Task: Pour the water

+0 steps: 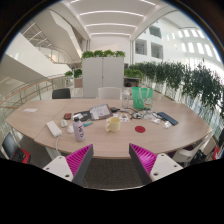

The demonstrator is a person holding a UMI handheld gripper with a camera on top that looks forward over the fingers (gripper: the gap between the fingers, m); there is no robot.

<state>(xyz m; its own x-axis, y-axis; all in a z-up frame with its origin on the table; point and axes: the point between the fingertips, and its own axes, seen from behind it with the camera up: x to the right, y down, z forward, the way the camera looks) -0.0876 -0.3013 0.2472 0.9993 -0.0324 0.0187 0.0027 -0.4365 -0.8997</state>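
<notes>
Gripper (111,160) fingers are standing apart, holding nothing, hovering before the long wooden table (40,128). Well beyond them on that table, a yellow cup (114,124) is sitting near a laptop (99,112), with green bottles (141,97) farther back.

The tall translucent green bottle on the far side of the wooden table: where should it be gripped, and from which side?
Probably around the middle of the tall translucent green bottle, coming level from the near table edge. It stands upright and narrow on the wooden table, so its sides suit a pinch. The hand-held gripper is open, well short of it; a yellow cup stands nearer.
</notes>
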